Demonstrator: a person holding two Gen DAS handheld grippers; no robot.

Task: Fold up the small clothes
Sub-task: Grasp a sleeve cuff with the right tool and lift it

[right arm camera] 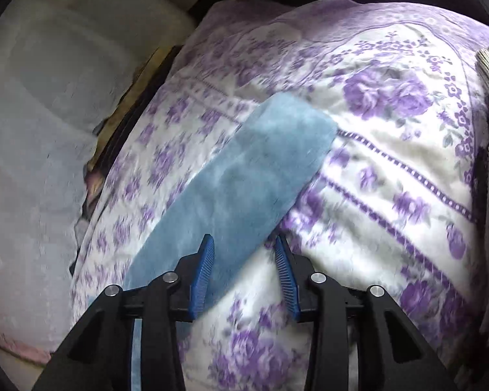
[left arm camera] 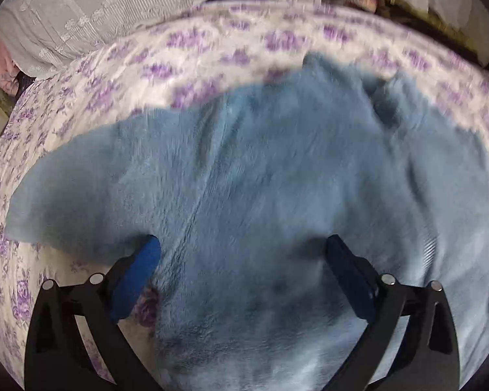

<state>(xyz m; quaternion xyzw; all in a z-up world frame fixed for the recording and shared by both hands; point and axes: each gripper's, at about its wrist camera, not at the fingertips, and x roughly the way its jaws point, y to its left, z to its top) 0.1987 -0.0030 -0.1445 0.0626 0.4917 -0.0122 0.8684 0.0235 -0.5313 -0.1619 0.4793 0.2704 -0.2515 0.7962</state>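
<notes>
The soft, limp blue fleece garment [left arm camera: 260, 179] lies spread on the purple-flowered bedspread [right arm camera: 391, 169], likely best pinched at a sleeve edge, both the left tool [left arm camera: 243, 244] and right tool [right arm camera: 244, 244] gaping, holding nothing.

We observed both wrist views angled steeply down, close over the floral bedspread [left arm camera: 212, 49]. Each looked forward between its own fingers; both shared the blue garment [right arm camera: 244, 169].
</notes>
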